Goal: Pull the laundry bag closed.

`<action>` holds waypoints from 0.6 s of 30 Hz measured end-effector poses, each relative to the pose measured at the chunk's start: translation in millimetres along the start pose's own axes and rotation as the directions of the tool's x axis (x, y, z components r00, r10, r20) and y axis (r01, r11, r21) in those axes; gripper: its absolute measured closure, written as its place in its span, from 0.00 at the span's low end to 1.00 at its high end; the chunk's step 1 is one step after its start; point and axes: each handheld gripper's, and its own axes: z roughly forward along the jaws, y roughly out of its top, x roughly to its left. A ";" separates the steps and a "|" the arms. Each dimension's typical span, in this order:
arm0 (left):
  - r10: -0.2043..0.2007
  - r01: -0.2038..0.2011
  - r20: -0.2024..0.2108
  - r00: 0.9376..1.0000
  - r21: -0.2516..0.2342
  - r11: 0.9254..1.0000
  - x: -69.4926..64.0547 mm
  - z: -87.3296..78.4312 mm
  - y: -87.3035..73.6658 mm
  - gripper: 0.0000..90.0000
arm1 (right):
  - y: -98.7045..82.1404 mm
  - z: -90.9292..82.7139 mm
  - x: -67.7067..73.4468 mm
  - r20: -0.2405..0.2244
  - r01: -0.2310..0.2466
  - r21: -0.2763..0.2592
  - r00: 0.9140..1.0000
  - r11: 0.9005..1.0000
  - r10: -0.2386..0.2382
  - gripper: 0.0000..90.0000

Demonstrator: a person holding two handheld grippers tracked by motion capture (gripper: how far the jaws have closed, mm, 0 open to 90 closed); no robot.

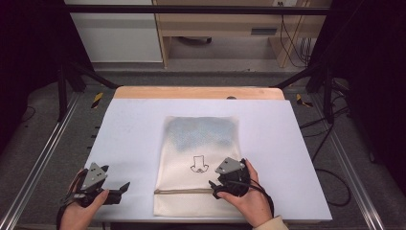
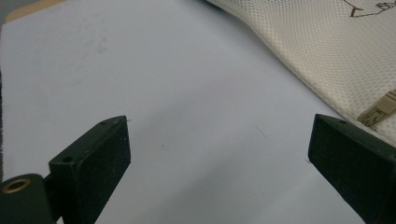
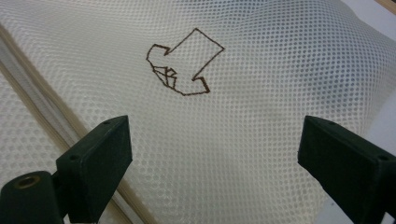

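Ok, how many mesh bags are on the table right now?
1. The mesh bag lies flat mid-table, zipper near the person; the right gripper hovers over it. Something bluish shows inside.

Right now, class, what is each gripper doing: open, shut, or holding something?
Left gripper: open, holding nothing, over the bare table beside the mesh bag.
Right gripper: open, holding nothing, above the mesh bag near its zip.
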 end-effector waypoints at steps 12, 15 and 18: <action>-0.026 0.028 -0.051 0.998 0.030 0.999 10.6 -0.8 -3.5 0.07 | 47.4 -2.1 22.2 -0.087 0.132 0.004 0.988 0.991 -0.131 0.31; -0.032 0.034 -0.062 0.998 0.030 0.999 12.6 -0.8 -3.9 0.07 | 64.7 0.8 28.5 -0.115 0.169 0.003 0.979 0.986 -0.167 0.34; -0.049 0.050 -0.071 0.996 0.014 0.999 15.4 -3.3 -4.2 0.07 | 74.1 3.7 31.9 -0.128 0.181 0.015 0.976 0.983 -0.178 0.34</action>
